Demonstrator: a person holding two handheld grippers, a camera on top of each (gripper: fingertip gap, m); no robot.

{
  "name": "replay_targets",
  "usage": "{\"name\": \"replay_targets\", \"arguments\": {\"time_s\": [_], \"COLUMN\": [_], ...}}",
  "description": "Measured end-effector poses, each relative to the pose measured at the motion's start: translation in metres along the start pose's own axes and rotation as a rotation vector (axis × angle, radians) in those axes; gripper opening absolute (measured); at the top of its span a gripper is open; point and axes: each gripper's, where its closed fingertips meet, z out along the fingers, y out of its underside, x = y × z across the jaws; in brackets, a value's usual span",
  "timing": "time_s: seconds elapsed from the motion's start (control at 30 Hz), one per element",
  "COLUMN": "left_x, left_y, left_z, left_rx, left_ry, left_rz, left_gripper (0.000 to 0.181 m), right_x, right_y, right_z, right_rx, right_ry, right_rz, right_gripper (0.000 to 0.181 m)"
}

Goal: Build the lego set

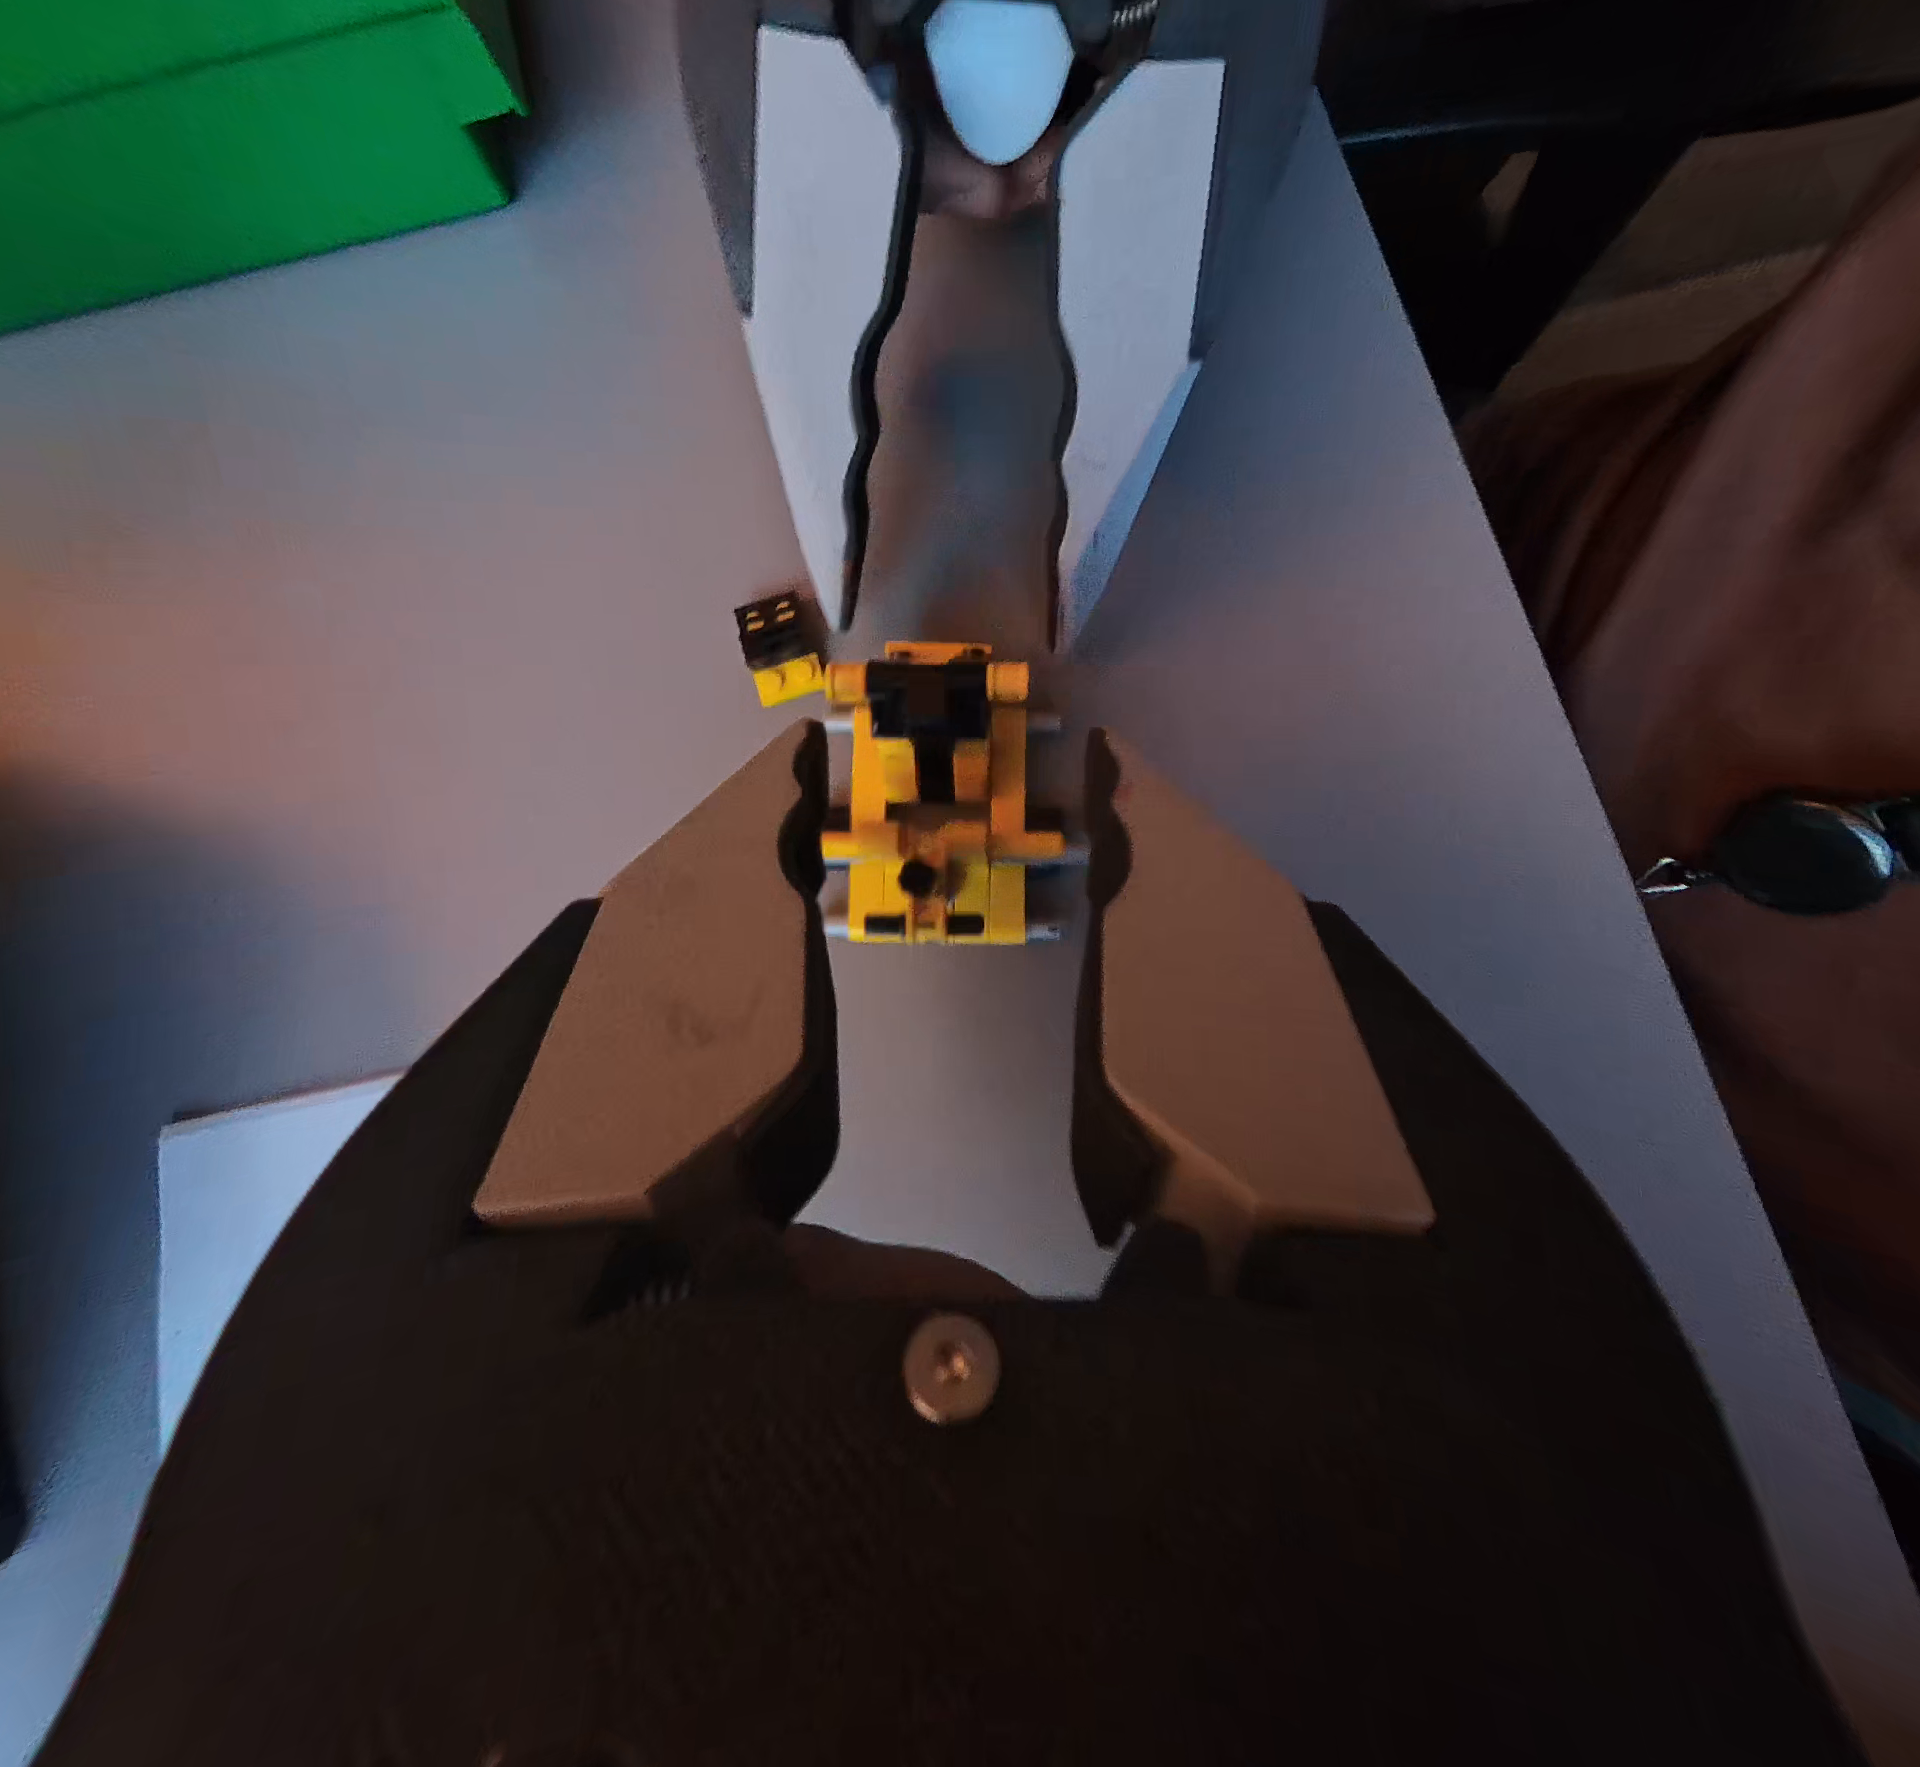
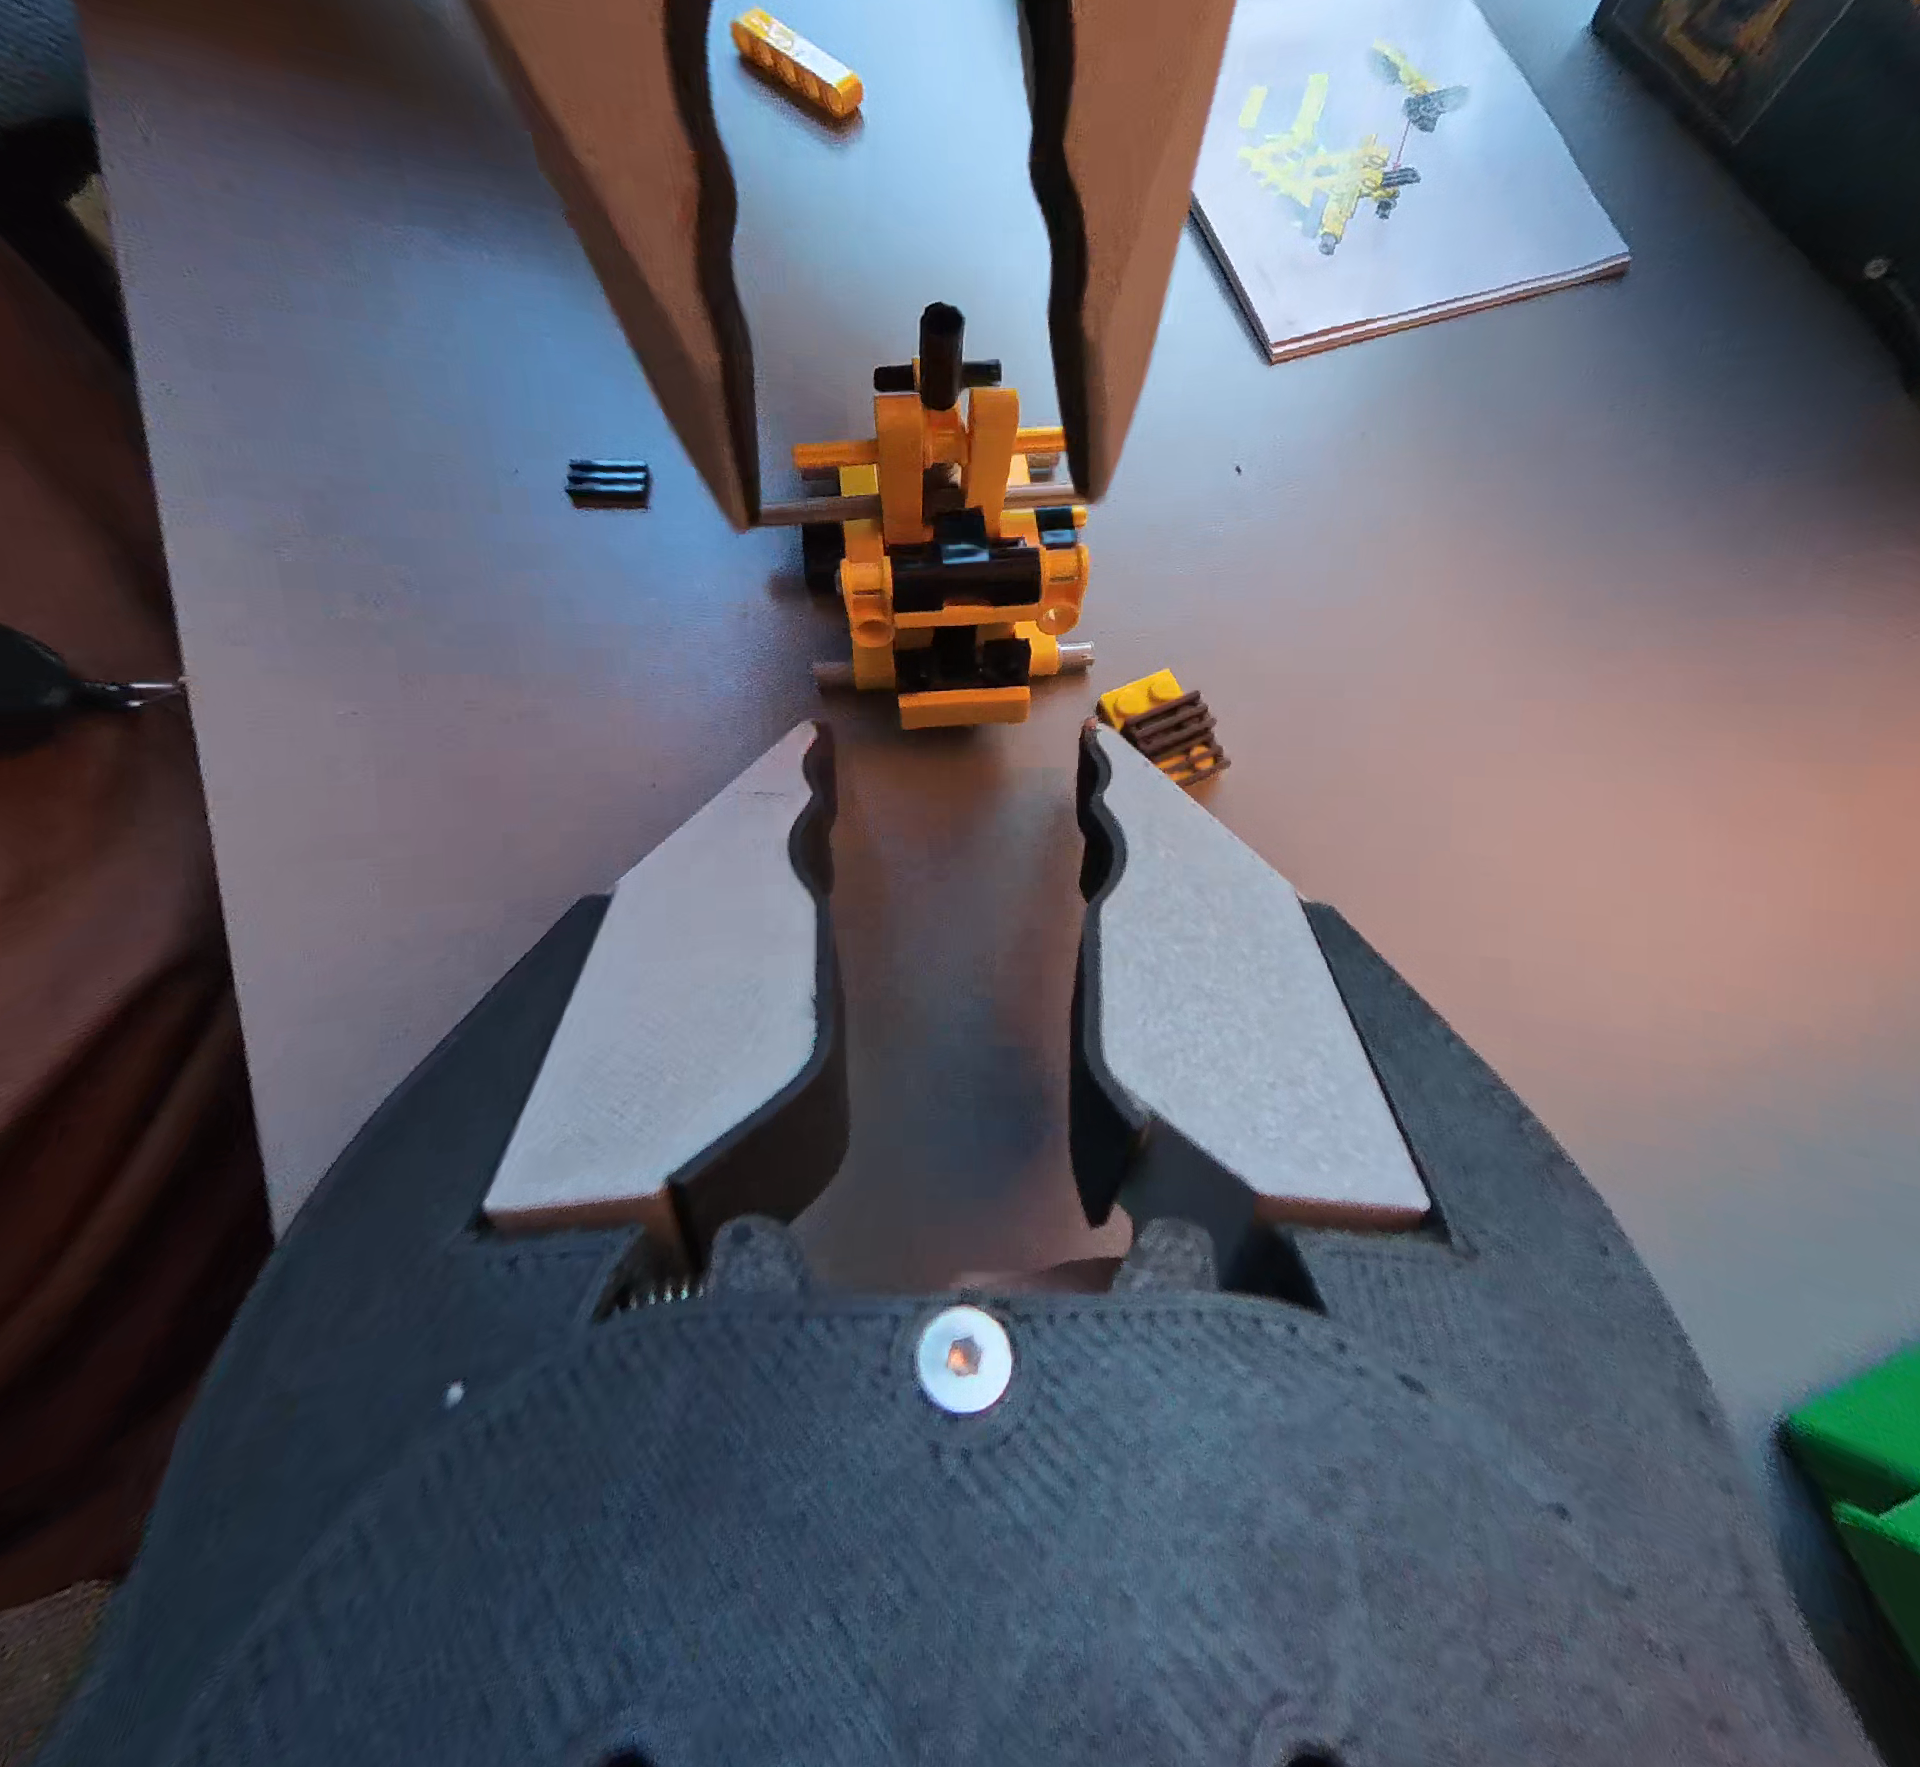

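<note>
Yellow and black, the half-built lego model stands on the grey bench between the two tools. The left hand-held gripper straddles its rear, fingers spread; in the right wrist view those fingers seem to touch the ends of a grey axle, though motion blur leaves real contact uncertain. The right hand-held gripper waits open and empty at the model's front.

To do this well, pinch the model low across the axle ends and keep it flat on the bench. Then send the right tool to the small yellow-and-black sub-assembly at its 1 o'clock, seating it straight down. A yellow beam and black pins lie well apart.
</note>
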Motion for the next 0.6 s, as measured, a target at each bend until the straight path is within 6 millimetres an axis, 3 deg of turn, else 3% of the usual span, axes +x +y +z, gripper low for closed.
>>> {"name": "replay_targets", "arguments": {"time_s": [0.23, 0.43, 0.53, 0.6], "left_x": [-0.011, -0.008, -0.009, -0.010], "left_y": [-0.003, -0.002, -0.004, -0.006], "left_z": [0.020, 0.018, 0.013, 0.007], "left_rx": [-0.060, -0.026, 0.024, 0.076], "left_ry": [0.000, 0.057, 0.061, 0.064], "left_rz": [0.016, -0.015, -0.034, -0.053], "left_gripper": [0.046, 0.040, 0.040, 0.040], "right_x": [0.002, 0.003, 0.003, 0.001], "right_y": [-0.001, -0.006, -0.012, -0.014], "right_z": [0.009, 0.007, 0.002, 0.001], "right_rx": [-0.030, 0.005, 0.051, 0.067], "right_ry": [-0.024, -0.062, -0.077, -0.096], "right_rz": [-0.006, -0.005, 0.002, -0.001], "right_gripper": [0.041, 0.022, 0.022, 0.032]}}
